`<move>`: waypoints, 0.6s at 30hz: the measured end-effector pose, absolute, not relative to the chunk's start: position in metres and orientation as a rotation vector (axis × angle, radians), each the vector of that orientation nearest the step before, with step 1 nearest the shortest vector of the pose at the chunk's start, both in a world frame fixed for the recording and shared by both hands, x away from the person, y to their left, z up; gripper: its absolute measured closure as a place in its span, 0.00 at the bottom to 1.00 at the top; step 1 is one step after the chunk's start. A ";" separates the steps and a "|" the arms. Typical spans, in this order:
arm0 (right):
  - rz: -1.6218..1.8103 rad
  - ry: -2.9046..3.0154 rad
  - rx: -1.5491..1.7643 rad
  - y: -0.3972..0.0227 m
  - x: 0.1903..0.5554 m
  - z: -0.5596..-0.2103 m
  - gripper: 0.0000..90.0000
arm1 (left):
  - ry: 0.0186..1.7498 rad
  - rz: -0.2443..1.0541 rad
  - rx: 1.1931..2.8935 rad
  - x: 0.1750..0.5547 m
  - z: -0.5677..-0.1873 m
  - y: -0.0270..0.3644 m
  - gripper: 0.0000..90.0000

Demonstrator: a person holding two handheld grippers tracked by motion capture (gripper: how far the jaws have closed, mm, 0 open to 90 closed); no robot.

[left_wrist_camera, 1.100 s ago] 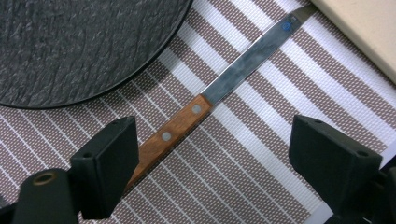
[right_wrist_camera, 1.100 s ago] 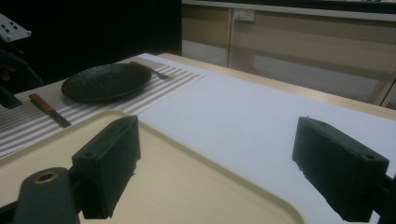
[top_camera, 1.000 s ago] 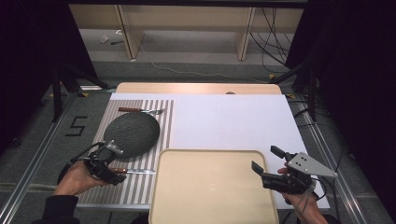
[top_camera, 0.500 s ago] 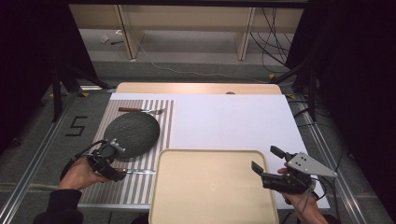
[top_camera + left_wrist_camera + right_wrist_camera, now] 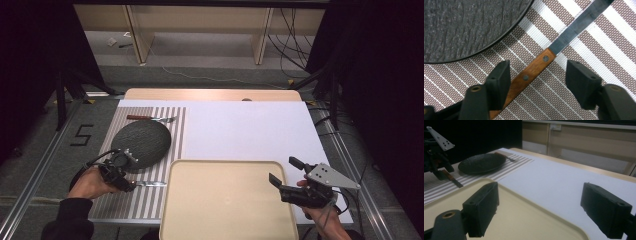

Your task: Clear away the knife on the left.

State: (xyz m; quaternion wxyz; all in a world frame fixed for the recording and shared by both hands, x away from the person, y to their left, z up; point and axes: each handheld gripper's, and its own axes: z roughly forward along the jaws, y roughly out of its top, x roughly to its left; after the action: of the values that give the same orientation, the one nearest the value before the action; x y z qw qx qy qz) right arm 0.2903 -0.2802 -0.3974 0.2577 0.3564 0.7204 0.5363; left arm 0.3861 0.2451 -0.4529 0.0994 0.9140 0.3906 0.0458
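A knife [image 5: 536, 68] with a wooden handle and steel blade lies on the striped mat [image 5: 599, 50], just below a dark round plate [image 5: 461, 27]. My left gripper [image 5: 540, 75] points down over it with the handle between its jaws. The jaws have just been closing; the left pad is beside the handle and the right pad stands well off it. From above, the left gripper [image 5: 125, 184] sits at the handle end of the knife [image 5: 150, 184], near the plate [image 5: 141, 142]. My right gripper [image 5: 285, 171] hovers open and empty at the right edge of the beige tray [image 5: 225, 200].
A wooden-handled fork [image 5: 152, 118] lies on the mat beyond the plate. A white sheet [image 5: 245, 130] covers the table right of the mat. The right gripper view looks across the tray [image 5: 524, 220] toward the plate [image 5: 481, 163] and the left gripper [image 5: 440, 176].
My left gripper has sunk a little onto the knife handle and its jaws have narrowed around it. The right gripper has kept still.
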 end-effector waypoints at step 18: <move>1.455 1.963 0.958 -0.280 0.290 -0.397 0.18 | 1.109 0.062 2.796 0.385 -0.459 0.235 0.70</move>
State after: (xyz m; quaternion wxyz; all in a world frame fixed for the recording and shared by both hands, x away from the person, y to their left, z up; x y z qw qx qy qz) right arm 0.2900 -0.2796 -0.3973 0.2553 0.3529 0.7231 0.5360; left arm 0.3853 0.2347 -0.4595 0.0666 0.9273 0.3677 0.0207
